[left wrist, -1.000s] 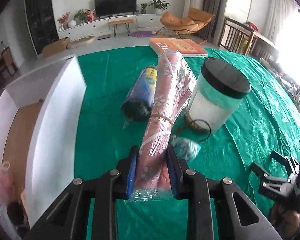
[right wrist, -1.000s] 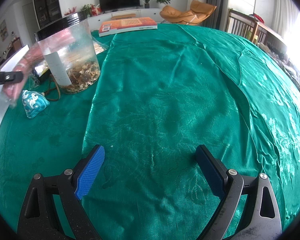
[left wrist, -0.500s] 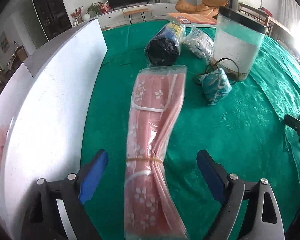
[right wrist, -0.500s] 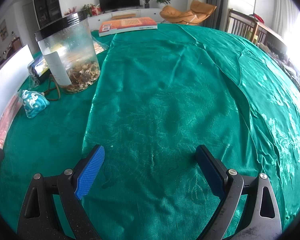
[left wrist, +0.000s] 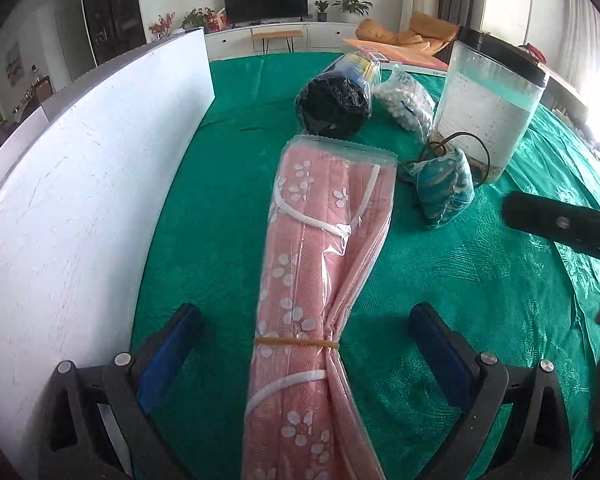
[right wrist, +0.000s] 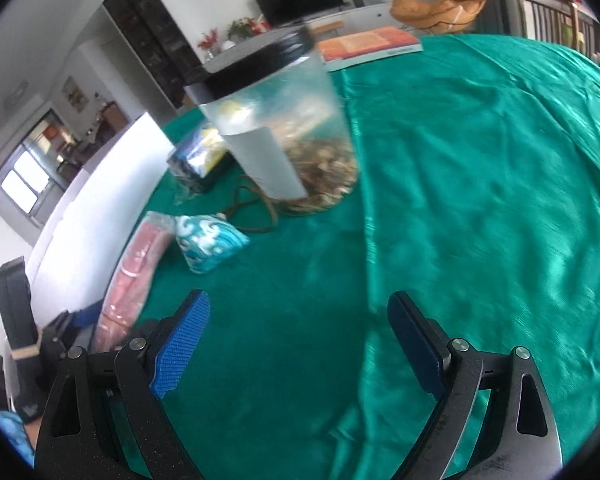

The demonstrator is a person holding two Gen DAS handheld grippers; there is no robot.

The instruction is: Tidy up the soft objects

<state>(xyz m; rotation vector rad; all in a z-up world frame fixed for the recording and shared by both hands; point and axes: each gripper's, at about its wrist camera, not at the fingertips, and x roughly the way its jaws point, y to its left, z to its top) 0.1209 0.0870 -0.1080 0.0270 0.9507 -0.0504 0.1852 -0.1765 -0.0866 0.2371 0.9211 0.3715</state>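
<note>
The pink flower-printed cloth roll in clear plastic [left wrist: 320, 280] had dropped from the left gripper [left wrist: 304, 344], whose jaws were opening around it untouched, onto the green-clothed worktop [left wrist: 460, 280] beside the white board [left wrist: 80, 200], likely placed, while the right gripper [right wrist: 298, 344], jaws spread and empty, had swung toward the teal wave-patterned pouch [right wrist: 208, 248].

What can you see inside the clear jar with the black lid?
The clear jar holds a brownish heap of dried bits at the bottom. A white label covers part of it; the blur hides what the bits are.

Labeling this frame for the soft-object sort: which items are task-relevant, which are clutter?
Job: pink floral roll, teal pouch, black bagged bundle, white bead bag, white bin wall.

Clutter: lidded jar, orange book.
</note>
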